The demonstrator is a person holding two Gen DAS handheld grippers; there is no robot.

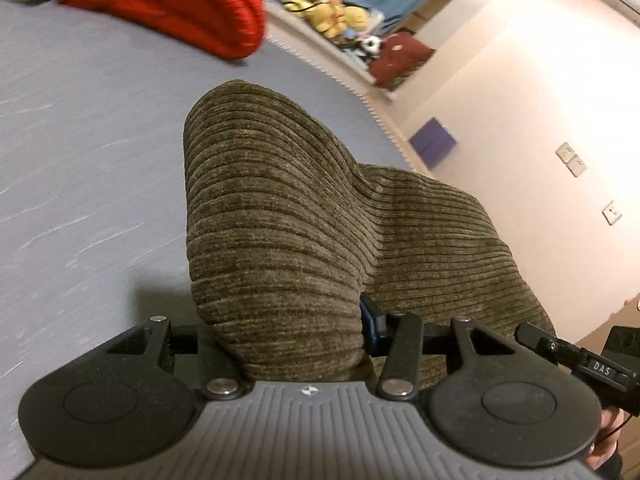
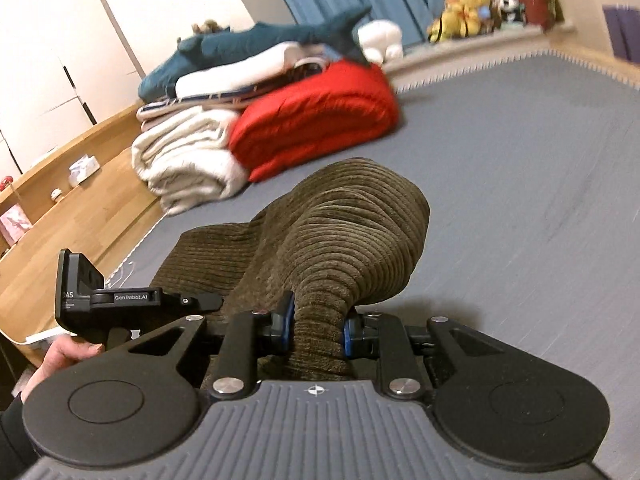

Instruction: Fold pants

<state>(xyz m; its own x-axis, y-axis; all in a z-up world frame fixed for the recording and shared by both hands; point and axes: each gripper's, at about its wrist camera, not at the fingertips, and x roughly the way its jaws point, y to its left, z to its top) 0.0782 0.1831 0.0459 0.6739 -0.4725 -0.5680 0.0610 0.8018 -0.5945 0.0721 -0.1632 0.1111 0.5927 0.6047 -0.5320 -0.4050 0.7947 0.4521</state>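
Left gripper: pinching a thick bunch of ribbed cloth, jaws narrowed onto it; only one blue pad showing, the other buried under the fold.
Right gripper: clamping a gathered neck of the same cloth, blue pads pressing in from both sides.
Pants: olive-brown corduroy, rising out of the left jaws and humping forward, a second sheet draping off toward the right gripper's side; in the right wrist view bulging ahead of the pads and sagging leftward toward the other tool.
Bed surface: grey-blue, lying beneath and ahead of both grippers, hem end of the cloth seeming to be resting on it, contact hard to confirm.
Red bedding: folded, sitting well ahead of the right gripper, touching a cream blanket on its left.
Shark plush: lying atop the stack behind the red bedding.
Yellow plush toys: crowding a ledge far ahead, right of the left gripper.
Sharpness: background smearing slightly in both views.
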